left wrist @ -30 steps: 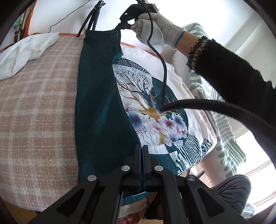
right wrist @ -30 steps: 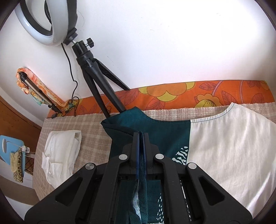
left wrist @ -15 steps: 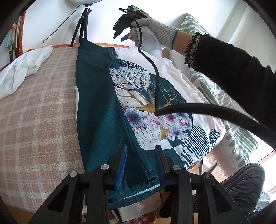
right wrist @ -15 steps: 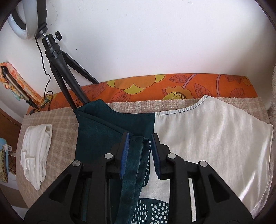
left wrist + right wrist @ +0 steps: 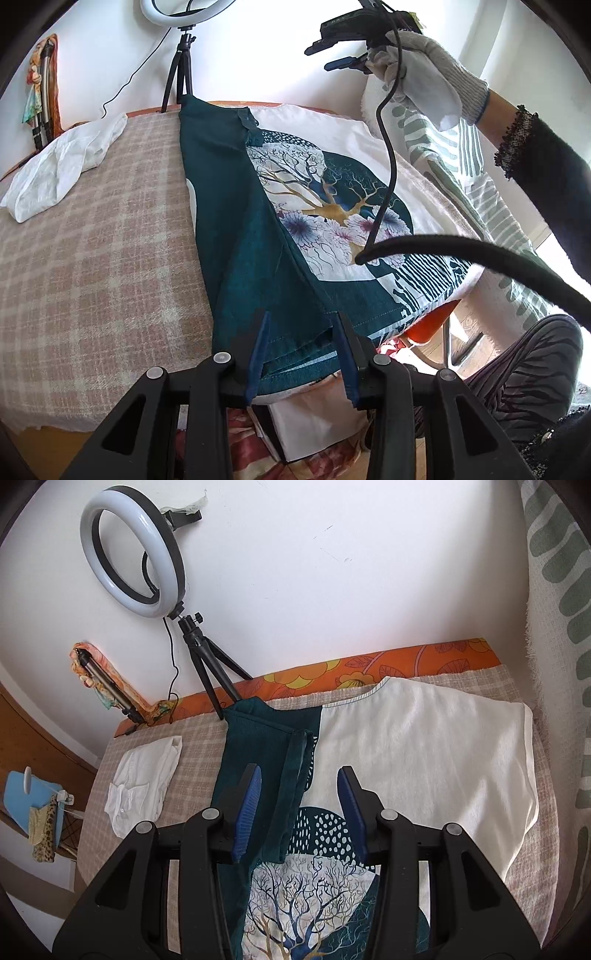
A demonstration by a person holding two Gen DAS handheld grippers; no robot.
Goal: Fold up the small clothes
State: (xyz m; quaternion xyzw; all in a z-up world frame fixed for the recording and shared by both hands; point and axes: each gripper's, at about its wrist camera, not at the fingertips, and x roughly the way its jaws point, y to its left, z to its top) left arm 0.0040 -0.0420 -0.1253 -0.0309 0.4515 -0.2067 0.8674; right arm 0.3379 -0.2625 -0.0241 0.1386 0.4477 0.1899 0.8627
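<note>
a: start at the jaws. what are they doing?

b: the left gripper (image 5: 300,352) has its 2 blue pads apart and opening. the teal hem of the shirt (image 5: 258,236) lies between them on the bed, but the pads do not press on it. the right gripper (image 5: 301,808) is opening too, raised above the shirt, with nothing clamped; from its own camera the folded teal sleeve (image 5: 295,775) only shows through the gap, lying flat below.

a: and the shirt itself?

b: spread on the checked blanket (image 5: 96,258). its teal side is folded over onto the white front, partly covering the round tree-and-flower print (image 5: 332,206). the white half (image 5: 424,753) lies flat toward the striped curtain (image 5: 561,572).

a: what is around the shirt?

b: a crumpled white garment (image 5: 144,779) lies on the blanket, well apart from the shirt's teal edge. past the shirt's neck end a ring light (image 5: 131,552) stands on a small tripod (image 5: 207,672) by the wall, over an orange flowered cloth (image 5: 369,668). the gloved right hand (image 5: 424,74) holds its gripper high above the shirt, a black cable (image 5: 388,147) hanging from it.
</note>
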